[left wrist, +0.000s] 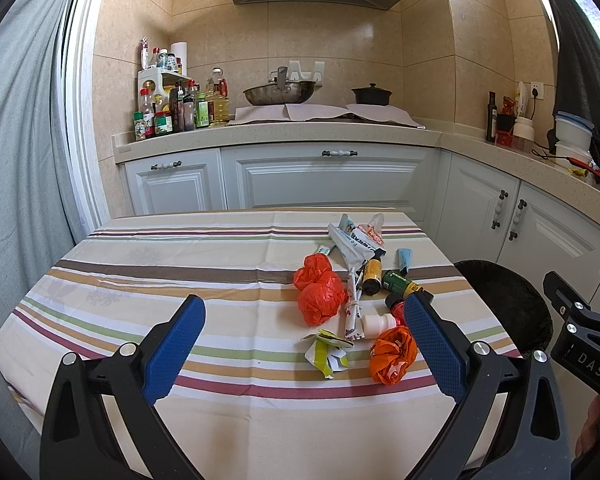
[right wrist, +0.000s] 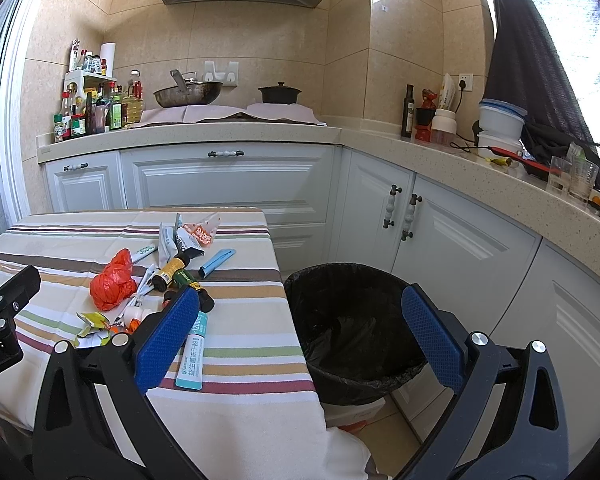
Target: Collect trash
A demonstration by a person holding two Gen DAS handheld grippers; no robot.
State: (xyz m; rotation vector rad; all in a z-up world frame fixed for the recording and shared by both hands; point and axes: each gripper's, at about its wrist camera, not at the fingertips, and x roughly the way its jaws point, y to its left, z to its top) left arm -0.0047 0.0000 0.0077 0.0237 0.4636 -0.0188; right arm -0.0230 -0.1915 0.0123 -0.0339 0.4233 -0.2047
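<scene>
Trash lies in a pile on the right half of the striped tablecloth [left wrist: 140,272]: a crumpled red bag [left wrist: 318,294], an orange bag [left wrist: 392,354], a yellow-green wrapper [left wrist: 326,352], a small white bottle [left wrist: 378,324], dark little bottles [left wrist: 372,274] and paper packets [left wrist: 356,240]. My left gripper [left wrist: 304,344] hovers open above the table's near side, nothing between its blue pads. My right gripper [right wrist: 300,336] is open too, over the table's right edge and the black-lined bin [right wrist: 352,320]. A teal sachet [right wrist: 194,354] lies by its left finger.
White kitchen cabinets [left wrist: 324,180] and a counter with a wok [left wrist: 280,92], a black pot [left wrist: 372,95] and condiment bottles [left wrist: 168,112] stand behind the table. A grey curtain [left wrist: 20,160] hangs at the left. The right counter [right wrist: 500,168] carries tubs and glasses.
</scene>
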